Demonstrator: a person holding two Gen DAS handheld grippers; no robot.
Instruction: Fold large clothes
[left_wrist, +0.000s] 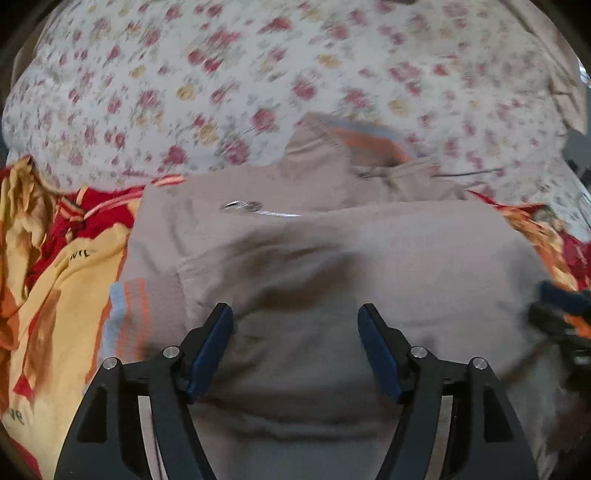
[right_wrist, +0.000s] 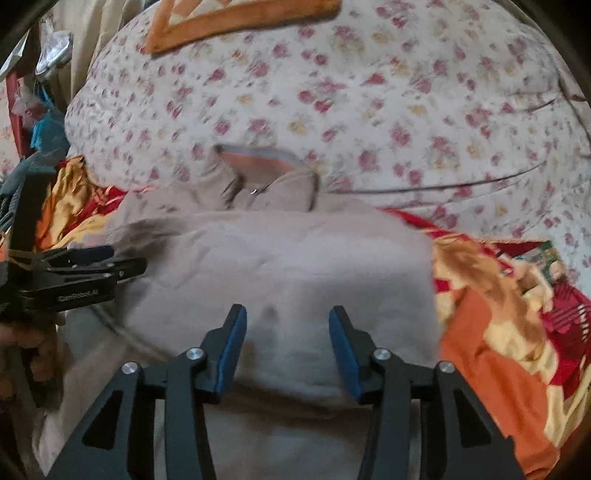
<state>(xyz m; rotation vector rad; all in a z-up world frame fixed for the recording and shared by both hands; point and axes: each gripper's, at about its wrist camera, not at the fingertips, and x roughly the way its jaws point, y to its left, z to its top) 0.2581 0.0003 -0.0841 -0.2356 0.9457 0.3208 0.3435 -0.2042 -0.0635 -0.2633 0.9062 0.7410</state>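
From my left wrist, my left hand-held gripper (left_wrist: 295, 314) hangs over the beige sweater (left_wrist: 332, 258), its blue pads apart with only flat knit showing between them, nothing pinched. The sweater lies folded on the bed, its collar (left_wrist: 354, 144) at the far end toward the floral bedsheet (left_wrist: 221, 74), which spreads wide and bare beyond. A striped cuff (left_wrist: 129, 310) marks the sweater's left edge, lying against the red and yellow blanket (left_wrist: 48, 266). At the right rim a dark blur is my other gripper (left_wrist: 565, 314), cut off by the frame. Motion smears everything; the small mark on the chest (left_wrist: 258, 208) is unreadable.

From my right wrist, my right hand-held gripper (right_wrist: 288, 317) also stands open above the sweater (right_wrist: 295, 258), no cloth between its pads. The sweater's right edge ends at the blanket (right_wrist: 498, 332). My left gripper (right_wrist: 92, 266) reaches in from the left, seen side-on. An orange-bordered cloth (right_wrist: 240, 18) is cut off at the top.
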